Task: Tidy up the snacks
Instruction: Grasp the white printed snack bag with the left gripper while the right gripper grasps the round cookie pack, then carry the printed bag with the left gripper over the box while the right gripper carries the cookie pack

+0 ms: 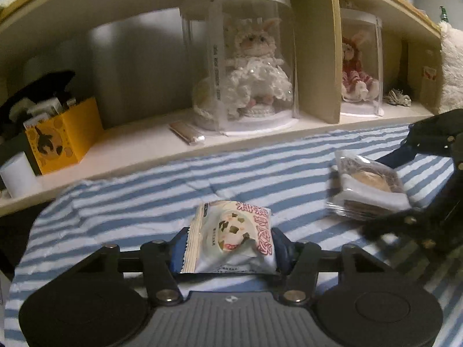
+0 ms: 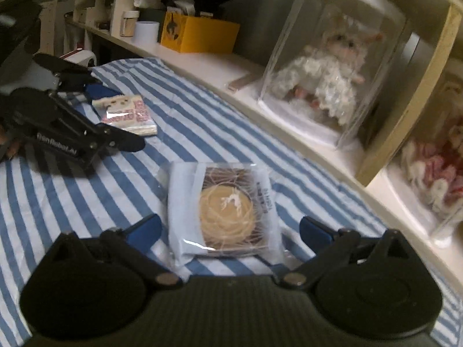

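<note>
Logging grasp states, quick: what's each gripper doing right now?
Left gripper: closed on the white snack packet.
Right gripper: open, straddling the clear-wrapped pastry, not gripping.

A white snack packet (image 1: 231, 241) with pink lettering is sitting between the left claw's blue fingers (image 1: 282, 248); blue-and-white stripes are covering the cloth (image 1: 179, 190) beneath, a yellow box (image 1: 62, 137) showing far left.
</note>
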{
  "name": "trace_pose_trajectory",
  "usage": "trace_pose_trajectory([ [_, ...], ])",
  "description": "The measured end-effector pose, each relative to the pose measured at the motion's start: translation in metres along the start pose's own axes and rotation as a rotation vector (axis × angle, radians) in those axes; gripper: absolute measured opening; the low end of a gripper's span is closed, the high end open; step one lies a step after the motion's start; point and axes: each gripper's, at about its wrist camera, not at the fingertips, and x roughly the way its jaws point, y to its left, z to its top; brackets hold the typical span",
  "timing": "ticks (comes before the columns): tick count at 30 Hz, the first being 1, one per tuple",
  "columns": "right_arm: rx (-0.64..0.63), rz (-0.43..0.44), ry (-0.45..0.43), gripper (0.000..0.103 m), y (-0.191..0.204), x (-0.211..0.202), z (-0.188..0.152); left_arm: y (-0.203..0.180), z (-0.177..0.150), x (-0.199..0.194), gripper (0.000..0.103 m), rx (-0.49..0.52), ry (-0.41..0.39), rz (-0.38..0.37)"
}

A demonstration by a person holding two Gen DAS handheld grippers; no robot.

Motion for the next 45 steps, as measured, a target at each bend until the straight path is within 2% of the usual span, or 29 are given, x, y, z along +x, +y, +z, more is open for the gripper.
trace_pose_trajectory([
  [1,0.009,0.010,0.004,0.087,0.000,-0.001,0.002,-0.001,0.001,-0.002,0.051,-0.013,0.011,-0.007],
  [4,0.031,-0.008,0.054,0.072,0.006,-0.004,0.007,-0.003,0.003,-0.016,0.050,-0.069,0.019,-0.014],
  [7,0.057,0.003,0.091,0.071,0.012,-0.014,0.009,-0.007,0.004,-0.038,0.050,-0.091,-0.011,-0.005],
  [13,0.085,-0.018,0.108,0.070,0.033,-0.053,0.001,-0.017,0.010,-0.089,0.050,-0.156,-0.056,0.005],
  [20,0.190,-0.035,0.060,0.070,0.042,-0.115,-0.001,-0.042,0.013,-0.143,0.050,-0.201,-0.086,0.002],
  [31,0.330,-0.047,-0.011,0.070,0.047,-0.206,-0.004,-0.081,0.017,-0.217,0.050,-0.235,-0.072,0.033],
  [41,0.462,-0.064,-0.082,0.070,0.052,-0.282,-0.041,-0.116,0.015,-0.270,0.050,-0.253,-0.061,0.031],
  [45,0.472,-0.091,-0.091,0.070,0.057,-0.311,-0.057,-0.134,0.013,-0.289,0.050,-0.253,-0.061,0.018],
])
